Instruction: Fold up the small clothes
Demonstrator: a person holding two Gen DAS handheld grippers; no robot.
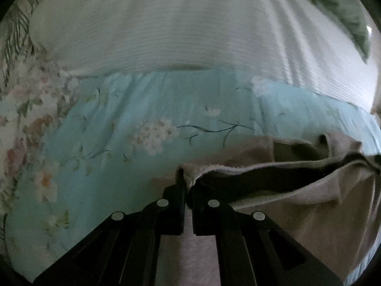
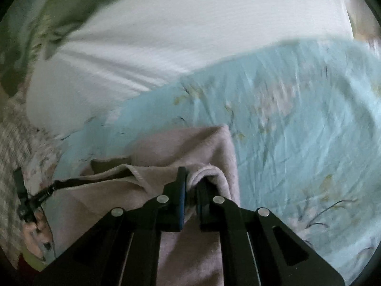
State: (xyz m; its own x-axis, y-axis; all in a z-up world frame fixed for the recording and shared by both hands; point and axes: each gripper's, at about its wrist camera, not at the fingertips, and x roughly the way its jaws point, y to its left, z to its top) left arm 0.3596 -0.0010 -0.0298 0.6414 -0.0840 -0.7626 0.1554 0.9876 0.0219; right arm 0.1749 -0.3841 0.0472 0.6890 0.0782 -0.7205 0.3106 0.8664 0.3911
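A small beige-pink garment (image 1: 297,205) lies on a light blue floral bedsheet (image 1: 114,128). My left gripper (image 1: 188,183) is shut on its left edge, the cloth pinched between the jaws and stretching away to the right. In the right wrist view the same garment (image 2: 181,143) lies partly doubled over. My right gripper (image 2: 191,181) is shut on a rolled hem at its right edge. The other gripper (image 2: 26,205) shows small at the far left, holding the opposite edge.
A white ribbed blanket (image 1: 181,28) covers the bed beyond the sheet; it also shows in the right wrist view (image 2: 190,31). A green cloth (image 1: 343,12) lies at the far right corner. The blue sheet (image 2: 297,124) spreads wide to the right.
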